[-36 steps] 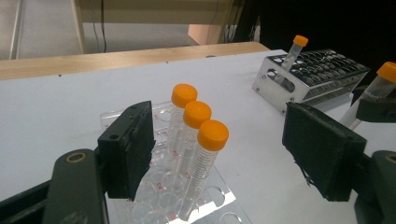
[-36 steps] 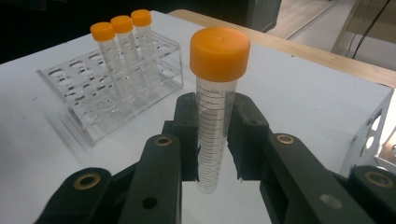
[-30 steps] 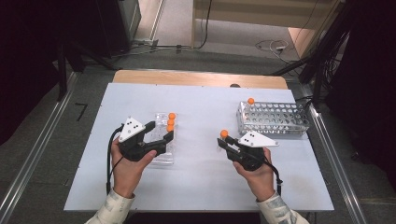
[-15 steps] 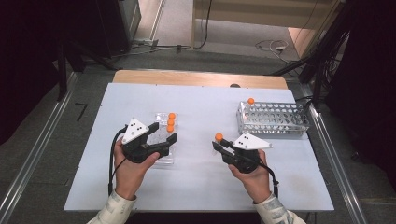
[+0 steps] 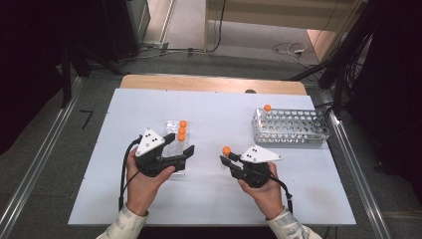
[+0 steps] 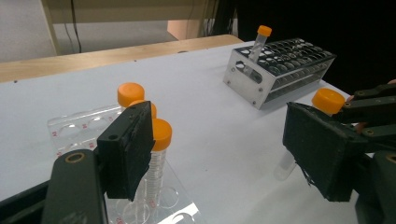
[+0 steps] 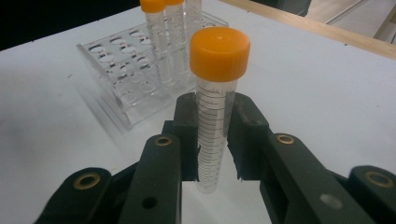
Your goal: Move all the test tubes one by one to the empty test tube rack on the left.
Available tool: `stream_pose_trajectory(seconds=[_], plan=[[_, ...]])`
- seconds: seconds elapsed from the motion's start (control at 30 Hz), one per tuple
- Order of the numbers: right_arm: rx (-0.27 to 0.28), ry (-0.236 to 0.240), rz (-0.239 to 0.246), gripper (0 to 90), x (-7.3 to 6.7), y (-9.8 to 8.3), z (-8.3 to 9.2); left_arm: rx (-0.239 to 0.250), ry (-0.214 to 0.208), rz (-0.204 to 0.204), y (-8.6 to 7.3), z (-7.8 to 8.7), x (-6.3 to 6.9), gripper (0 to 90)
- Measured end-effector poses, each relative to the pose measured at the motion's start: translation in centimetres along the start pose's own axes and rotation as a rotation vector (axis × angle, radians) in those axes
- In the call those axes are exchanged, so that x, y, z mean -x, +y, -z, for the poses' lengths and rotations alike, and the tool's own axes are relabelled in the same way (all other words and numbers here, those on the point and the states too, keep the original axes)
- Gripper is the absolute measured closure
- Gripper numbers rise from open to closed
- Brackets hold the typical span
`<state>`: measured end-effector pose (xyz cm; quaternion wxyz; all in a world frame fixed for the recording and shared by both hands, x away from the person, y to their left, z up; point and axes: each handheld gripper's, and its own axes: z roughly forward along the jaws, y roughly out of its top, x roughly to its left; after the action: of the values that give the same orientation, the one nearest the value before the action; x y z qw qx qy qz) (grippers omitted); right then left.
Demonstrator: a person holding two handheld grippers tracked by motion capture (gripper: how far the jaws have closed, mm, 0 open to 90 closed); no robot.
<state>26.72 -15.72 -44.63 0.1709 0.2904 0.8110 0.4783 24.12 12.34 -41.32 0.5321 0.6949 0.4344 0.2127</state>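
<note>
The clear rack point(image 5: 175, 144) serves as the landmark; it stands left of the table's point(image 5: 214, 199) middle and carries three orange-capped tubes point(image 5: 182, 130) upright in its holes.

Left gripper point(image 5: 185, 152): positioned at the near end of the clear rack, with its jaws apart and nothing between them. One pad point(image 6: 127, 149) stands just in front of the nearest racked tube. This placement probably steadies the rack or prepares the next pick.

Right gripper point(image 5: 226, 160): positioned to the right of the clear rack, well apart from it. Its jaws are clamped on one capped tube point(image 7: 215, 109), gripping the barrel below the orange cap point(image 5: 227, 150). The tube is held upright with its tip clear of the table, an orientation that suits lowering it straight into a hole.

Metal rack point(image 5: 291, 127): positioned far right of the clear rack and farther back. It holds one tube point(image 5: 267, 108) in a corner hole. It is the likely destination for the held tube.
</note>
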Motion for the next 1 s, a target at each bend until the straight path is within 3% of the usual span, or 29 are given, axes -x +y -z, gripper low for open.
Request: stream_pose_trajectory(seconds=[0.7,1.0], plan=[[-0.026,0.032,0.011,72.1,-1.3,-0.3,-1.1,-0.024,-0.085,-0.048,-0.5,-1.0,2.1,25.7],[-0.033,0.062,0.014,72.2,-2.0,-0.4,-1.6,-0.048,-0.13,-0.082,-1.0,-1.7,3.6,31.6]])
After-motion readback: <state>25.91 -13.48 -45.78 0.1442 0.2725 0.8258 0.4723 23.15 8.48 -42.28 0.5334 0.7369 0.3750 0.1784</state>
